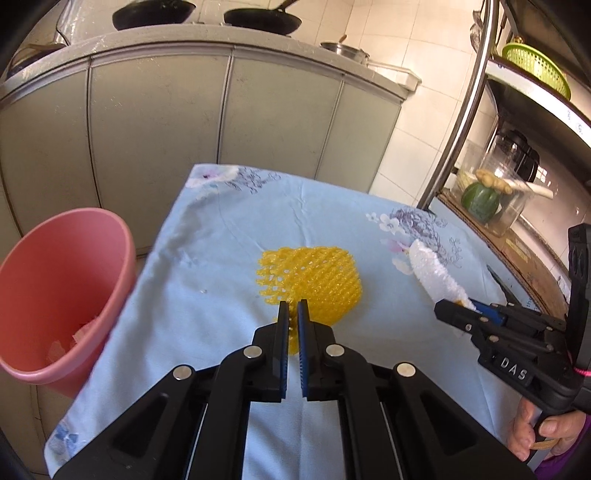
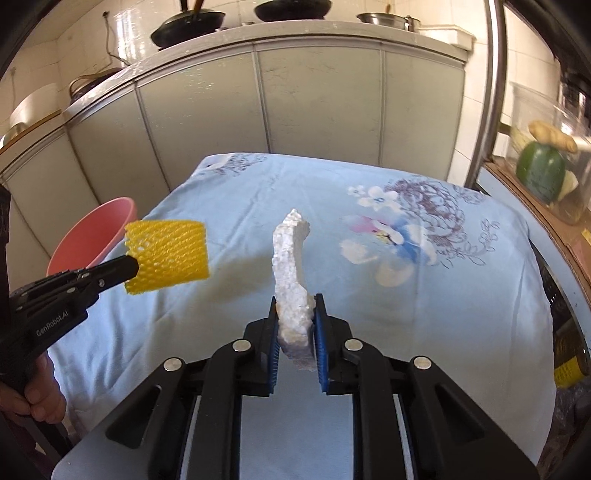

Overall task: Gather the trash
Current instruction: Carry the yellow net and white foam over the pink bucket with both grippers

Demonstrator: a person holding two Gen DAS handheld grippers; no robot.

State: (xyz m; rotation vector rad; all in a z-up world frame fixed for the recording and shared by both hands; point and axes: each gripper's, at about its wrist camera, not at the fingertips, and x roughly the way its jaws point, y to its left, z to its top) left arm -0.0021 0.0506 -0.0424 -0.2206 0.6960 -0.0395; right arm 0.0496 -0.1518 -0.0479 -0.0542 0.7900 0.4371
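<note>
The left gripper [image 1: 293,308] has its jaws pressed nearly together on the near edge of a yellow foam fruit net [image 1: 312,282]. In the right wrist view the same net [image 2: 168,254] hangs clear above the cloth, held by its lower left corner, with a faint shadow on the fabric below it. The right gripper [image 2: 295,314] pinches the lower end of a white styrofoam piece [image 2: 291,266] between its blue ribbed pads [image 2: 320,343]; the piece sticks up and forward out of the jaws, long, rough and slightly curved. From the left wrist view this styrofoam [image 1: 432,273] is seen raised over the right side of the cloth, with the right gripper [image 1: 456,306] reaching in from the right and a hand [image 1: 543,428] on its handle.

Both pieces are over a table covered by a light blue floral cloth [image 1: 229,236]. Just beside the table's left edge stands a pink bin [image 1: 62,295], open at the top, with pale scraps lying at its bottom. In the right wrist view the bin [image 2: 92,236] shows behind the yellow net and the left gripper.

Behind the table runs a grey cabinet front [image 1: 184,122] under a counter that carries 2 black pans [image 1: 262,20] and a steel pot [image 1: 345,50]. On a shelf rack at the right sit a green basket [image 1: 535,66] and a clear jar [image 1: 498,192] with a green vegetable in front.
</note>
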